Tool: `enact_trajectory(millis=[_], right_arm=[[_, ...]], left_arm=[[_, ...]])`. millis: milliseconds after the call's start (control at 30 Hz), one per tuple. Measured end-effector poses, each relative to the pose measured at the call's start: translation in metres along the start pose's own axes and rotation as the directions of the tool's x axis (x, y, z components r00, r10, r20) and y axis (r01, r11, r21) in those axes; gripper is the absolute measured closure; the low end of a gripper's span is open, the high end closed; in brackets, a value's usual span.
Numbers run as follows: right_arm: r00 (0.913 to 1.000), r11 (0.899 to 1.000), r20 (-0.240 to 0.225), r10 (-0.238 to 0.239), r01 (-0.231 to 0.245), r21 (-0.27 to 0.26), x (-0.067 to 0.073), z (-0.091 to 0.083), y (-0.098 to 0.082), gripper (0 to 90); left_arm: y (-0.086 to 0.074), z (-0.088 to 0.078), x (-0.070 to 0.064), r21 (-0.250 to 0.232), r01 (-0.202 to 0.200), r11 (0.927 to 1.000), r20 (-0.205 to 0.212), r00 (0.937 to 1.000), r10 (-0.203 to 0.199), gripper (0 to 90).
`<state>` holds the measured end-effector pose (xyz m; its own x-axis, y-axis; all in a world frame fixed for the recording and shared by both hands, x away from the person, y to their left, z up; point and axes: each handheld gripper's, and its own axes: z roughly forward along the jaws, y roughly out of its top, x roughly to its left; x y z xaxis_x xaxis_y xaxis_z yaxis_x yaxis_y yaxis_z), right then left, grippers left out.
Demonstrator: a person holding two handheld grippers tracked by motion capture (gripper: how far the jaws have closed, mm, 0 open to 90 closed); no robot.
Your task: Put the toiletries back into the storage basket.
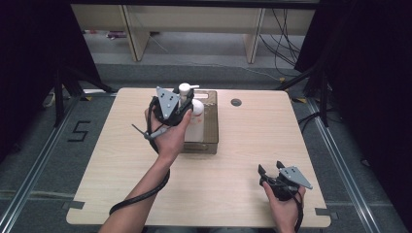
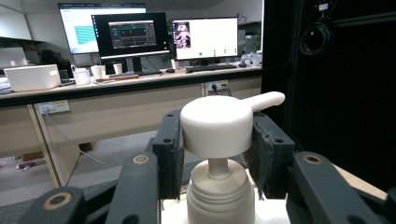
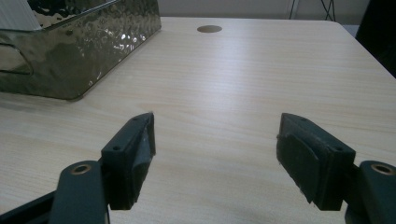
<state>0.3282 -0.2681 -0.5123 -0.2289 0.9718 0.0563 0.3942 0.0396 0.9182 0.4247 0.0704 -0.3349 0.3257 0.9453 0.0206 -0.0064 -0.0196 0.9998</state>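
Observation:
A white pump bottle (image 1: 197, 124) stands upright in a dark see-through tray (image 1: 213, 133) at the back middle of the wooden table. My left gripper (image 1: 182, 99) is shut on the bottle's pump head (image 1: 186, 88). In the left gripper view both pads press the sides of the round pump head (image 2: 217, 126), with the spout pointing up to the right; the gripper (image 2: 217, 142) sits above the ribbed collar (image 2: 220, 193). My right gripper (image 1: 271, 168) stands open over bare wood near the front right. Nothing lies between its jaws (image 3: 215, 154).
The tray's dimpled wall (image 3: 93, 46) stands ahead and to the left of the right gripper. A round cable hole (image 1: 236, 102) lies right of the tray. Black curtains flank the table. A desk with monitors (image 2: 130, 35) stands beyond it.

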Motion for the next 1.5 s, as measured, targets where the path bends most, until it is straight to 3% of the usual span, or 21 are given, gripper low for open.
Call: enact_trajectory(millis=[500,567,1500], right_arm=[[1.0,1.0,-0.009,0.004,-0.004,-0.001,0.0,0.0,0.0,29.1],[0.9998,1.0,-0.016,0.007,-0.008,-0.028,0.0,0.003,-0.001,29.1],[0.9997,1.0,-0.024,0.004,-0.005,-0.027,0.0,0.002,-0.001,29.1]], left_arm=[[-0.013,-0.001,0.002,0.024,0.008,0.9997,0.001,1.0,-0.008,58.9],[-0.015,-0.001,0.002,0.03,0.005,0.9995,0.001,1.0,-0.005,58.9],[-0.033,-0.001,0.002,0.062,0.013,0.998,-0.004,0.9999,-0.012,58.8]])
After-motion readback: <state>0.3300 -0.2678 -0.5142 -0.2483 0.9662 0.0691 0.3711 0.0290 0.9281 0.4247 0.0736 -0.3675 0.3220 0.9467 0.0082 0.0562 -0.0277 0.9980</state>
